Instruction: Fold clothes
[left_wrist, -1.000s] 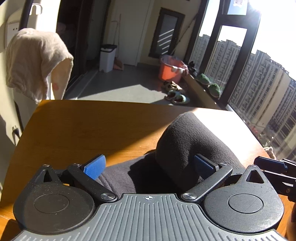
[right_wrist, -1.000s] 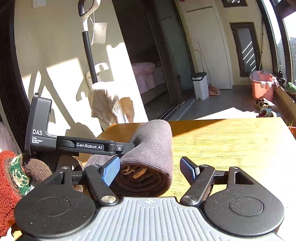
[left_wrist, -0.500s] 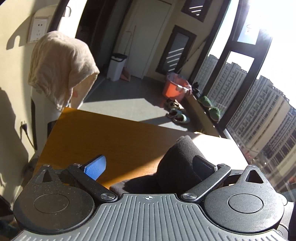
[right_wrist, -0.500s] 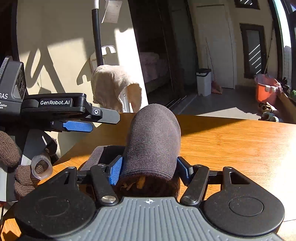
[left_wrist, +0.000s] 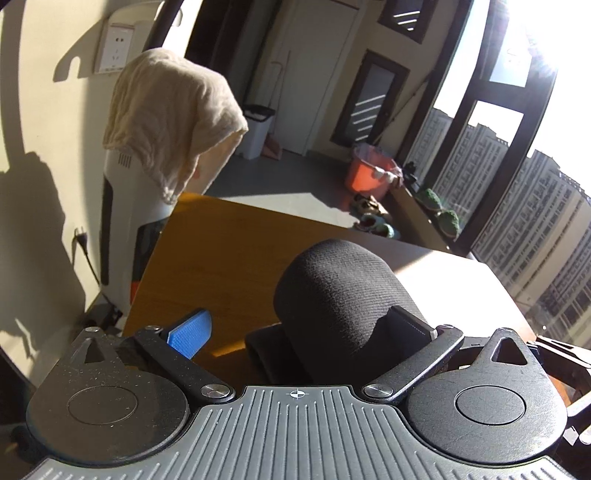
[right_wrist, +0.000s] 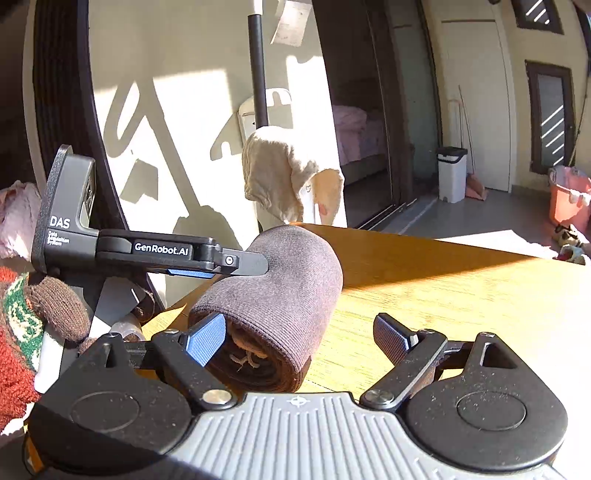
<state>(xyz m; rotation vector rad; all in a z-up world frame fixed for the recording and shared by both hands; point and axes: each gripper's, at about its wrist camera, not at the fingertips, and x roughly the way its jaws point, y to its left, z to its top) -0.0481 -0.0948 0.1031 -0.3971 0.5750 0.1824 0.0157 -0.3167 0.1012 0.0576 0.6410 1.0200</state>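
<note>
The right gripper (right_wrist: 304, 338), clamped on the dark rolled knit garment (right_wrist: 280, 295) half a second ago, is now spread wide.

The roll is laid on the brown wooden table (right_wrist: 461, 295) near its left edge, touched only by the right gripper's blue left pad. The left gripper (left_wrist: 299, 326) is held open, its right finger pressed against the roll (left_wrist: 340, 291); a cream cloth (left_wrist: 173, 122) is draped beyond the table's far corner.

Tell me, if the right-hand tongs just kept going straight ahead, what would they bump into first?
Probably the rolled dark garment: it lies on the wooden table between the open right tongs, nearer their left finger.
</note>
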